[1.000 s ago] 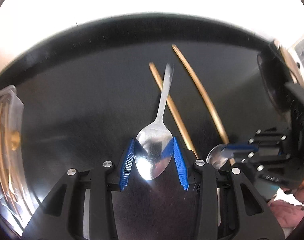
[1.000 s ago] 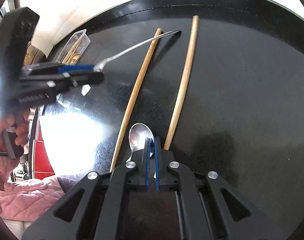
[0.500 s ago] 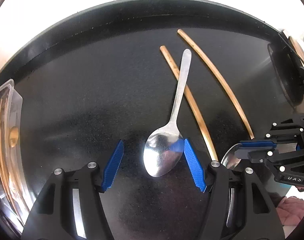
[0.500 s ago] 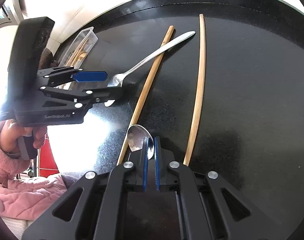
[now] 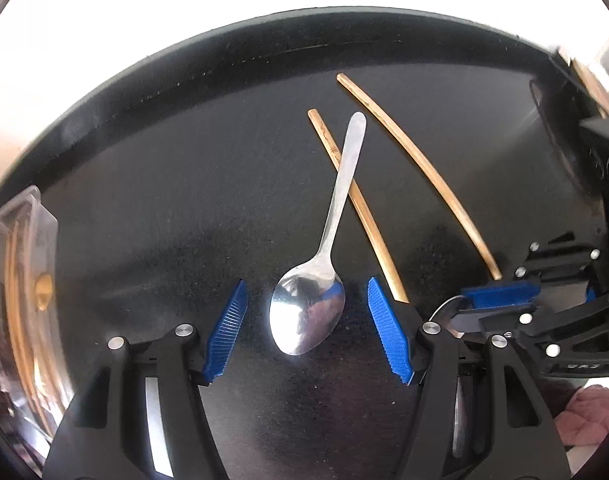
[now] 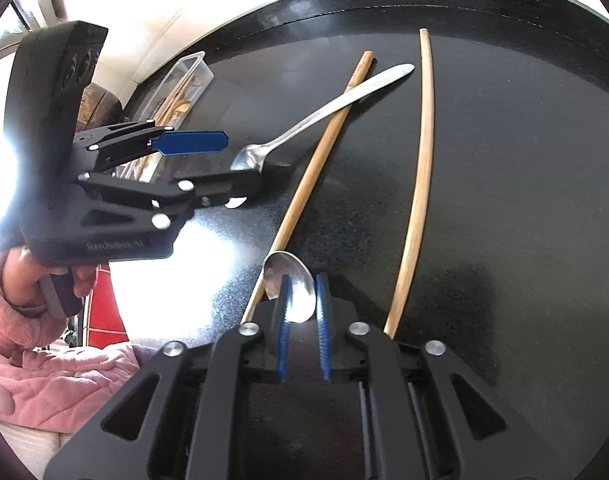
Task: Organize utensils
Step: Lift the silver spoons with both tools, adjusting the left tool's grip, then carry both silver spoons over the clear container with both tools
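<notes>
Left wrist view: the left tool stands released around a steel spoon lying mid-frame on the black table, its handle crossing a chopstick. At lower centre of the right wrist view, the right tool, jaws just parting, flanks a second spoon.

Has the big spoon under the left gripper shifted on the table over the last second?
Yes. The spoon was tilted, handle tip lifted beside the chopstick; now it lies flat, handle crossing that chopstick, between the left gripper's opened jaws.
</notes>
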